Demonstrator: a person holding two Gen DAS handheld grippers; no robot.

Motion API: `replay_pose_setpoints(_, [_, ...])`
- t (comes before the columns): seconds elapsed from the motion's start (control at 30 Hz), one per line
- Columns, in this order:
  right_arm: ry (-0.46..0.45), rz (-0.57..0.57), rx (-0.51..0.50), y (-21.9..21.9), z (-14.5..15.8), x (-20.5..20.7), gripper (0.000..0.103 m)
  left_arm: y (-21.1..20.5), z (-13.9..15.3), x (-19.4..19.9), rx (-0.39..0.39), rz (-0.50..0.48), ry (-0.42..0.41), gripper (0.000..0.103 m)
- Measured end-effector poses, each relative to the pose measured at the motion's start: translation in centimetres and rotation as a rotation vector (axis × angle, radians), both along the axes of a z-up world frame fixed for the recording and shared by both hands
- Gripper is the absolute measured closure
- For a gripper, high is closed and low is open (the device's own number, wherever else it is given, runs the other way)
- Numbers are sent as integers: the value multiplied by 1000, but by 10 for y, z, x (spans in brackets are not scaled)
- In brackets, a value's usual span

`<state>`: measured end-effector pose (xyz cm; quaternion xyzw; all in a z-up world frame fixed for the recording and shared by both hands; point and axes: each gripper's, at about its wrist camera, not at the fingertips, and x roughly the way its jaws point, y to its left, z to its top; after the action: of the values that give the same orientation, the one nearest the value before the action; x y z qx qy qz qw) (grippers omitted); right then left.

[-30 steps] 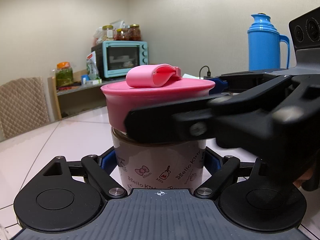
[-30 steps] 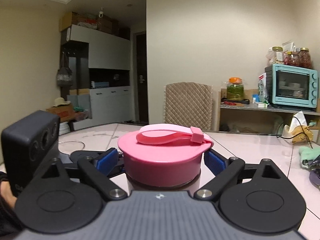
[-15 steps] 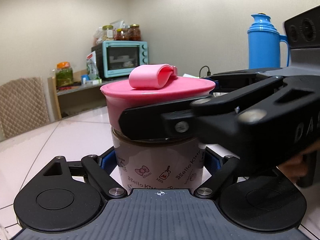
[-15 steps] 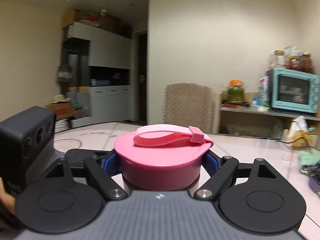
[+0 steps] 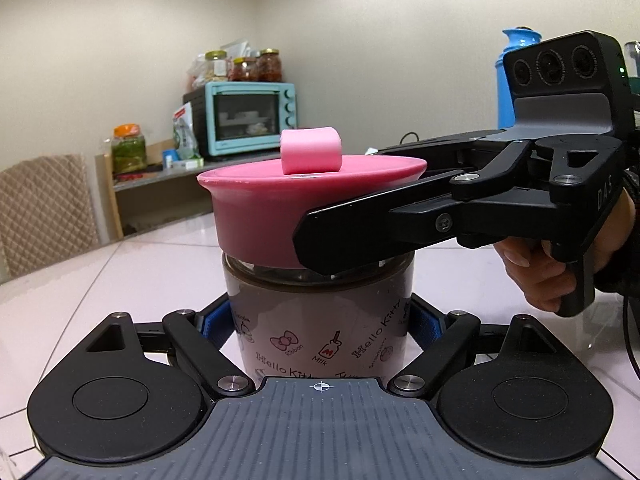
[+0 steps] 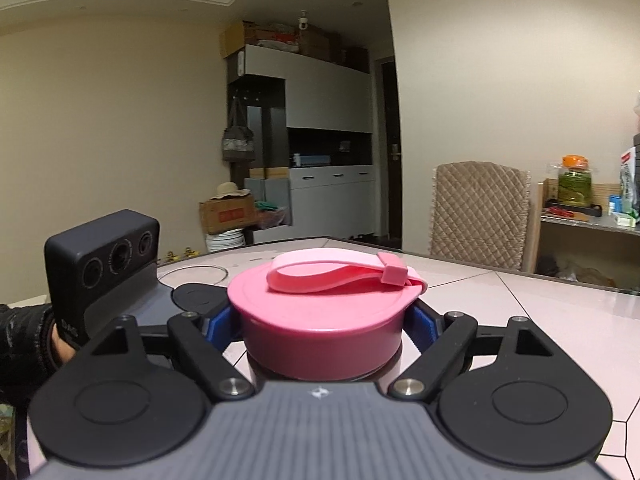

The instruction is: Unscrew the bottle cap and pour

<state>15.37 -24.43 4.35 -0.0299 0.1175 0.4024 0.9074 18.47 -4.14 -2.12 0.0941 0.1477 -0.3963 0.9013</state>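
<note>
Holding the Hello Kitty bottle (image 5: 320, 336) low down, the left gripper (image 5: 320, 320) has its jaws squeezed tight on the body, and the bottle stands on the white table (image 5: 100, 280). The right gripper (image 6: 324, 328) has its jaws shut on the pink cap (image 6: 324, 320). To do this well, I think the left one should not let the bottle spin, while the right one turns the cap flat and level, not tipping it.
</note>
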Motion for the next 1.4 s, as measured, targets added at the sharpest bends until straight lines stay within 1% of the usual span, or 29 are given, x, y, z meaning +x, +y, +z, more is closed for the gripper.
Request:
replay_pose_setpoints(0.17, [1, 17, -4, -2, 2, 1, 18, 0, 0, 0, 0, 0, 0, 13])
replay_pose_setpoints(0.27, [0, -7, -6, 2, 4, -2, 17, -1, 0, 0, 0, 0, 0, 13])
replay_pose_setpoints(0.33, [-1, -47, -9, 5, 5, -6, 14, -1, 0, 0, 0, 0, 0, 13])
replay_pose_setpoints(0.37, [-2, -68, -9, 6, 6, -9, 10, -1, 1, 1, 0, 0, 0, 13])
replay_pose_setpoints(0.47, [-7, -148, -11, 11, 8, -19, 10, -1, 1, 0, 0, 0, 1, 13])
replay_pose_setpoints(0.6, [-50, -274, -32, 26, 11, -38, 10, -1, 2, -1, 0, 0, 2, 13])
replay_pose_setpoints(0.8, [-93, -420, -62, 52, 8, -46, 10, -2, 2, 0, 0, 0, 2, 13])
replay_pose_setpoints(0.97, [-93, -472, -70, 65, 1, -42, 9, -2, 2, -1, -11, 1, -5, 13])
replay_pose_setpoints(1.17, [-58, -523, -55, 72, -4, -41, 10, -2, 2, -1, -11, 1, -5, 13])
replay_pose_setpoints(1.27, [-46, -531, -45, 74, -6, -40, 10, -2, 2, 0, -11, 1, -5, 13])
replay_pose_setpoints(1.4, [-47, -547, -43, 77, -7, -41, 14, -3, 2, 0, -11, 1, -5, 13])
